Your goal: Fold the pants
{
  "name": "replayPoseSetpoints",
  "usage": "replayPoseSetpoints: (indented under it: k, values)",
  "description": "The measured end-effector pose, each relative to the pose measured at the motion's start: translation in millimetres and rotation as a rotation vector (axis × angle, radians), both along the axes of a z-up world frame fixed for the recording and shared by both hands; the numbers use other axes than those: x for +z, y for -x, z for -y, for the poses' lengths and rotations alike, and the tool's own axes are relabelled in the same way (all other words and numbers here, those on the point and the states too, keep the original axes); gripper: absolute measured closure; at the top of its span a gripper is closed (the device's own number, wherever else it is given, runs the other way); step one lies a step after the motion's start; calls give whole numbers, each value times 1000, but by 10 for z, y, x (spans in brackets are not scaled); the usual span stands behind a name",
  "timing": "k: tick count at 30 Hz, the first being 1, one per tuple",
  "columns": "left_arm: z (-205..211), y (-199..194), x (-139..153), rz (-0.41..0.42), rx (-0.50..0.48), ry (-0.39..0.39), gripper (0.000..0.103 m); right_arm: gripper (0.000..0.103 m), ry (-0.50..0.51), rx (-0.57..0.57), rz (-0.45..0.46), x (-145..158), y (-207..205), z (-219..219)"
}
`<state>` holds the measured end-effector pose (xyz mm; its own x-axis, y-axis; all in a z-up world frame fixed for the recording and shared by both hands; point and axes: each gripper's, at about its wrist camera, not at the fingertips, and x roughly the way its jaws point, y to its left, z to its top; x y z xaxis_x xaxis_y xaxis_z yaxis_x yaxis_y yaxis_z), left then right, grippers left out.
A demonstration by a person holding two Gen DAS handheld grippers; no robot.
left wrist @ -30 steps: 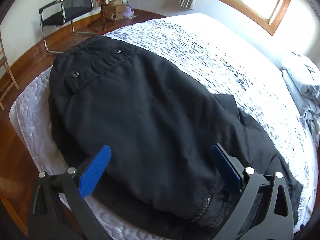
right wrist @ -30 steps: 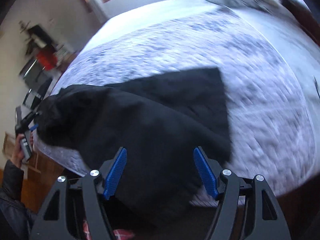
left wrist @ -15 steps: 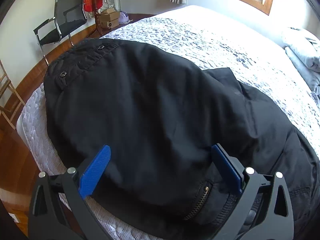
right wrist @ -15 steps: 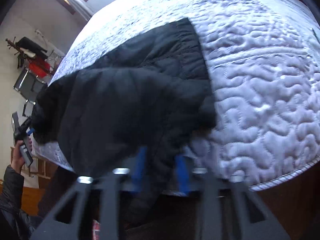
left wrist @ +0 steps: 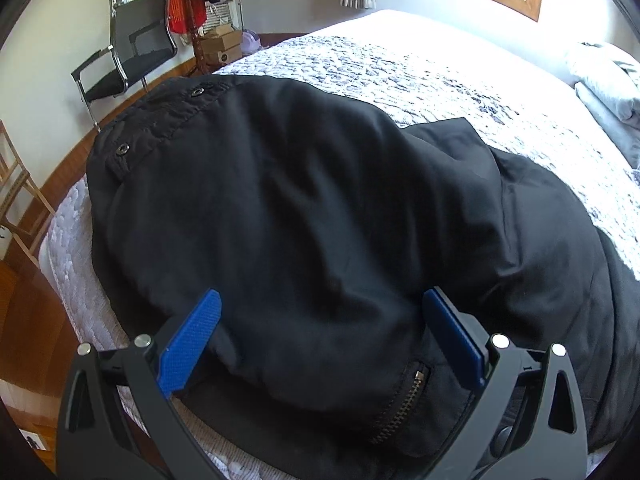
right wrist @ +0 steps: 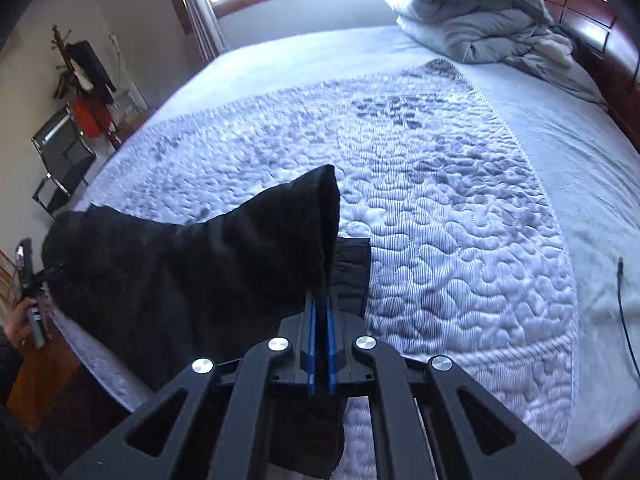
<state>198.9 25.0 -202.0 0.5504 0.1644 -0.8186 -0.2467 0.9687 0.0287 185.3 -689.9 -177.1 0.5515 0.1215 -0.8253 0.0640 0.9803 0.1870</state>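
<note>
On the quilted bed (right wrist: 460,208) the black pants (left wrist: 300,220) are spread out near the edge, waistband snaps toward the chair (left wrist: 128,60), so they look folded lengthwise already, one leg on the other. Right gripper (right wrist: 320,312) has its jaws clamped tight on the leg cuff end, which is lifted off the quilt. Left gripper (left wrist: 320,340) hovers over the zipper pocket area, jaws wide apart, gripping nothing. My guess: the cuff-to-waist fold is just starting, with smoothing left after that.

Pants (left wrist: 304,216) lie on bed (right wrist: 460,240) near its edge; duvet (right wrist: 472,12) w/ pillow, probably, behind.
</note>
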Motion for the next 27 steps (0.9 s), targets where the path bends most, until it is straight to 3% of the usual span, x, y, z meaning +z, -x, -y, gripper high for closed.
replayPoseSetpoints:
  k: [1,3,6,8,9,15,18,23,27]
  values:
    - [12,1,-2,2,1,-5,2,91,-2,-9,-28,-107,-45,15]
    - [21,-5,-1,1,3,-6,2,62,-47,-37,-40,-219,-18,97]
    - [3,-9,25,-4,1,9,3,48,-156,-94,5,-254,252,241]
    - [-12,3,46,-4,-5,21,3,29,-220,-134,24,-270,448,334]
    - [-15,16,61,-5,-11,24,3,26,-268,-153,25,-302,566,396]
    - [0,111,92,-1,-38,1,3,26,-510,-266,5,-687,1082,606]
    - [-8,133,97,-4,-46,9,3,27,-621,-308,39,-876,1263,592]
    - [-71,132,124,-17,-35,24,3,27,-699,-335,88,-1041,1339,479]
    - [-131,130,128,-21,-27,39,3,27,-825,-312,136,-1130,1275,329]
